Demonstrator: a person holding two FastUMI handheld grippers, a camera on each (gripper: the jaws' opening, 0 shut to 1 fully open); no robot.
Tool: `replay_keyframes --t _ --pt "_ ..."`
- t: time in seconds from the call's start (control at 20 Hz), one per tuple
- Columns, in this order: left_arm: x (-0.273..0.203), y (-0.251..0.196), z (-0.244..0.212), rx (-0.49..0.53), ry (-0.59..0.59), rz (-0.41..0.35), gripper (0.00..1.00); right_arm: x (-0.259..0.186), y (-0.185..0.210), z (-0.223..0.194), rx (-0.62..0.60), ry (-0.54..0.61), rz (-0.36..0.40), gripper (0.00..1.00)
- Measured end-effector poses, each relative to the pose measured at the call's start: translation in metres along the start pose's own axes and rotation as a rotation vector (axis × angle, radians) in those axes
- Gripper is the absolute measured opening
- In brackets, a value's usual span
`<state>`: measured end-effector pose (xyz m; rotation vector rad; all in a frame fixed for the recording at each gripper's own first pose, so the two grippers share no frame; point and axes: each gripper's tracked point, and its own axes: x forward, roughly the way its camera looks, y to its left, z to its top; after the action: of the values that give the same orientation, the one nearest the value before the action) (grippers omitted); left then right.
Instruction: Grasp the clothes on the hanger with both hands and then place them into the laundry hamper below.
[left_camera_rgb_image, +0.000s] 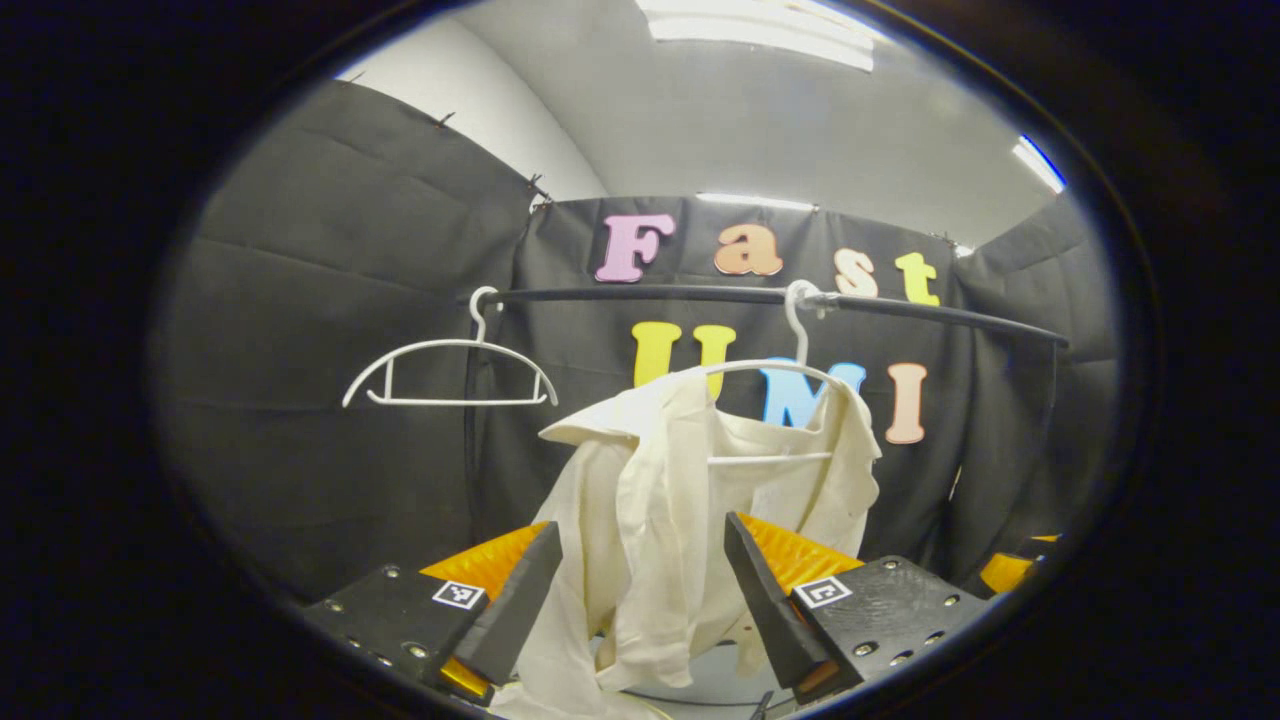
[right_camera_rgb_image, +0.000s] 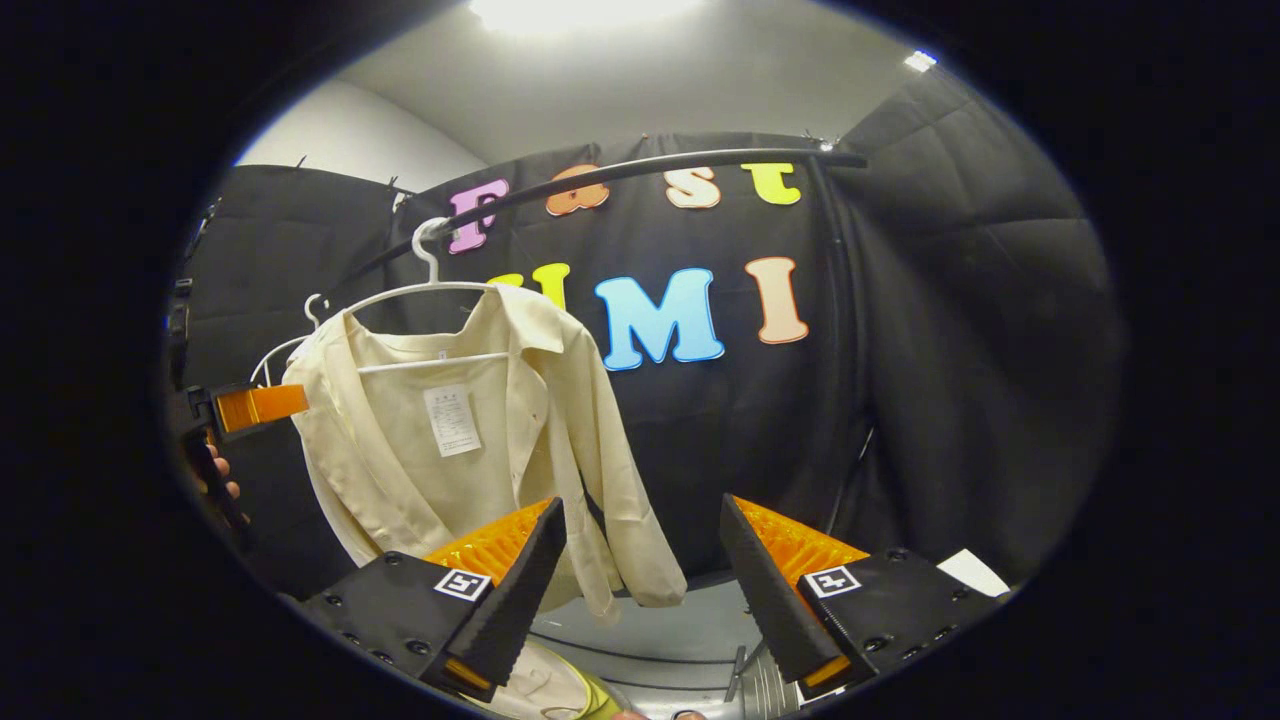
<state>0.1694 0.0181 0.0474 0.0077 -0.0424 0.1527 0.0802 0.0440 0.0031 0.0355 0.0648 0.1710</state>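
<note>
A cream shirt (left_camera_rgb_image: 690, 500) is hanging on a white hanger (left_camera_rgb_image: 790, 372) hooked over a dark rail (left_camera_rgb_image: 650, 294), and it is drooping unevenly, with its left side bunched and trailing low. In the left gripper view the left gripper (left_camera_rgb_image: 640, 590) is standing with its fingers apart, the shirt's lower folds lying between them; whether either finger is touching the cloth cannot be told. A second, bare hanger (left_camera_rgb_image: 450, 372) is hanging farther left on the same rail. In the right gripper view the right gripper (right_camera_rgb_image: 640, 590) is likewise standing spread, with the shirt (right_camera_rgb_image: 470, 440) up and to its left, clear of both fingers; here the shirt's open front and inner label (right_camera_rgb_image: 452, 420) are showing. At that view's far left edge a hand (right_camera_rgb_image: 222, 488) is gripping the other tool beside the shirt. Black cloth walls are enclosing the booth under a pale ceiling with lit panels. Below the right gripper, a pale curved rim (right_camera_rgb_image: 560, 690) is showing, too cropped to identify.
</note>
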Motion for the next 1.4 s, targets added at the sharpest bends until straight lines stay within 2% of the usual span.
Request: replay_keyframes --t 0.15,0.35,0.65,0.9,1.15,1.2,1.3,1.4 --pt "0.013 -0.01 0.001 -0.002 -0.008 0.002 0.95 0.02 0.01 0.009 0.006 -0.019 0.05 0.98" --pt "0.035 -0.018 -0.006 0.008 0.0 0.013 0.96 0.043 0.012 0.008 -0.003 -0.016 0.079 0.98" --pt "0.067 -0.037 -0.02 -0.007 0.019 0.009 0.95 0.063 -0.004 -0.002 -0.011 0.009 0.078 0.98" --pt "0.091 -0.032 -0.028 -0.02 -0.006 0.143 0.95 0.079 -0.012 -0.005 -0.025 0.018 0.084 0.98" --pt "0.106 -0.026 -0.035 0.085 -0.01 0.241 0.94 0.098 -0.029 -0.006 -0.018 0.03 0.069 0.98" --pt "0.106 -0.02 -0.034 0.104 -0.014 0.274 0.87 0.101 -0.031 -0.007 -0.014 0.034 0.068 0.98" --pt "0.108 -0.019 -0.036 0.112 -0.01 0.274 0.74 0.108 -0.032 -0.011 -0.017 0.046 0.073 0.98" --pt "0.102 -0.017 -0.035 0.125 -0.009 0.288 0.73 0.114 -0.03 -0.014 -0.024 0.058 0.091 0.98"
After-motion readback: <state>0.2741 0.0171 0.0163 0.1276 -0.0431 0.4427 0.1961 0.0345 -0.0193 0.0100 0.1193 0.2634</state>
